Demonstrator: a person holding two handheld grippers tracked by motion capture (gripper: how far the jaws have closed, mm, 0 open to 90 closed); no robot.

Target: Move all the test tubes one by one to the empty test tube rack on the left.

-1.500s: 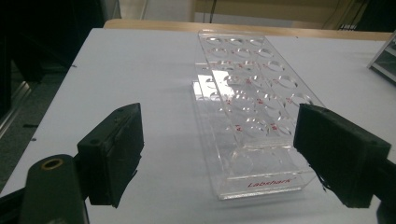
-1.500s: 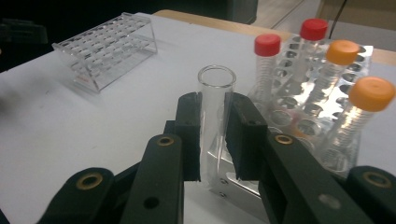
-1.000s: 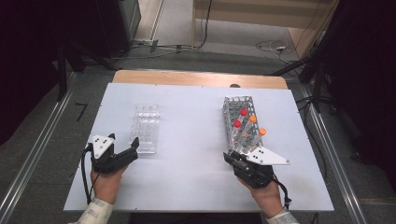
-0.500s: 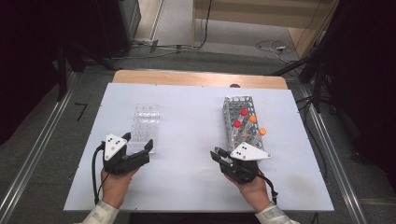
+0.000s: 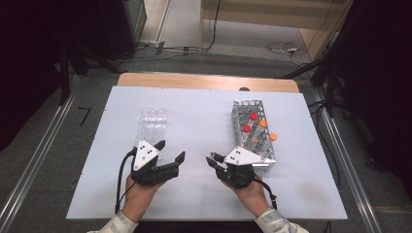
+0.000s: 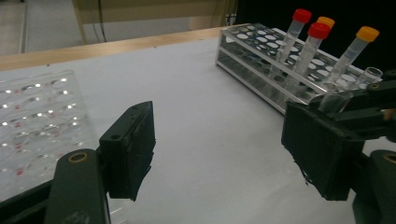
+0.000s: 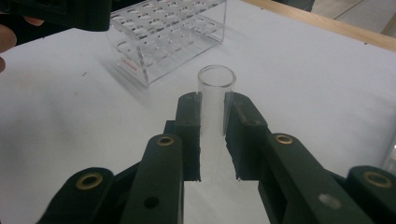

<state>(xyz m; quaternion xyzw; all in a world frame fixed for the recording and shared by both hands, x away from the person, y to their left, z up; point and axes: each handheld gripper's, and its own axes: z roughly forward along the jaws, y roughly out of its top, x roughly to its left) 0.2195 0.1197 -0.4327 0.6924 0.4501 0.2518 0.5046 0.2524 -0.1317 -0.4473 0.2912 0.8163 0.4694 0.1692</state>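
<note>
White table [image 5: 204,121]: right gripper [image 7: 212,135] clamps an uncapped tube [image 7: 215,93] at 6 o'clock; left gripper [image 5: 170,151], jaws apart and just closing, empty. Clear rack [image 5: 151,121] at 10 empty, transfer unfinished; capped tubes [image 5: 257,127] wait at 3.

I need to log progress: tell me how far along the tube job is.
Done: the right hand-held gripper is shut on an uncapped clear tube. In hand: the left hand-held gripper, jaws just closing, empty, faces it. Left: four capped tubes stand in the metal rack; the clear rack looks empty.
</note>
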